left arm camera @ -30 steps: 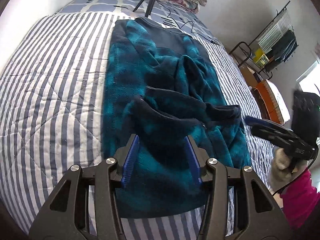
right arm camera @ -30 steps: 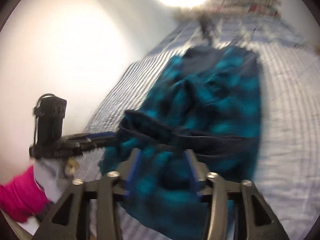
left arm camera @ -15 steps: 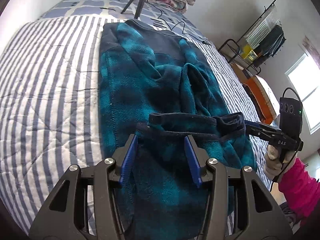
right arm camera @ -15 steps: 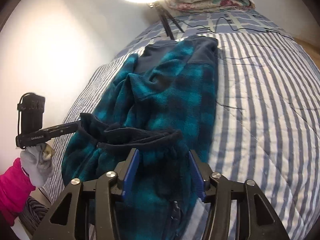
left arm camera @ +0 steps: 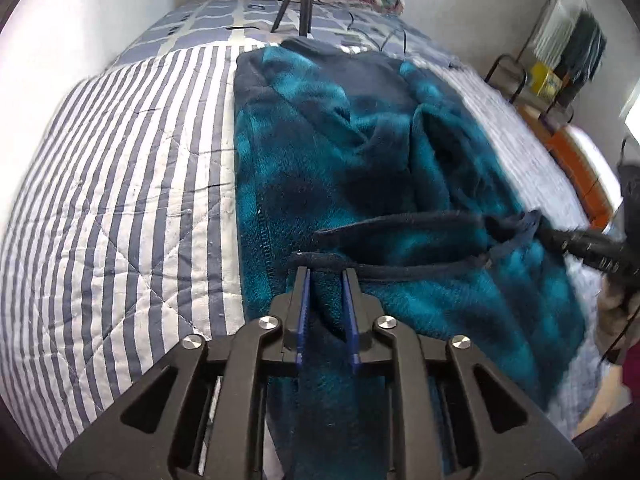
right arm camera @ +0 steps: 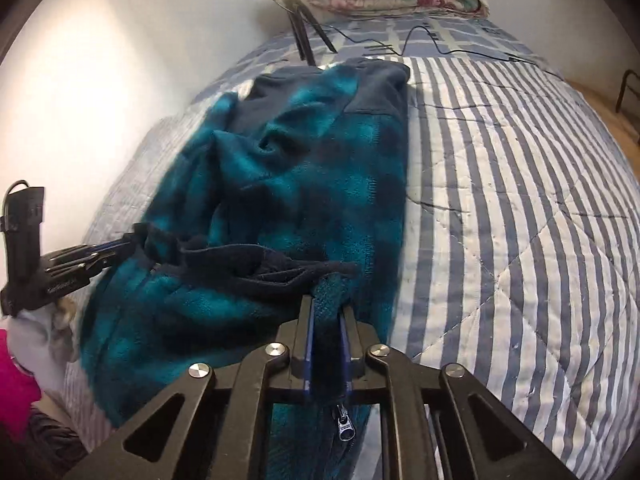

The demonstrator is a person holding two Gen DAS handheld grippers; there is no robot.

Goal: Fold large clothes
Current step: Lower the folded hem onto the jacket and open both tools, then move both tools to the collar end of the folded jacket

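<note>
Both tongs pinching fleece hem, mid-fold on bed.
My left tongs [left arm camera: 326, 280] clamp the near hem of the teal jacket [left arm camera: 340, 152], right tongs [right arm camera: 326, 312] clamp its other corner; jacket's long axis runs straight away from me over the striped bed [left arm camera: 120, 200], collar far, both hands level.

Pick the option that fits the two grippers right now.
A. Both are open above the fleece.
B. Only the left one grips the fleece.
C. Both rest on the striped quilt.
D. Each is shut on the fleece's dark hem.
D: the left gripper and the right gripper each pinch the fleece at its hem, lifted between them.
</note>
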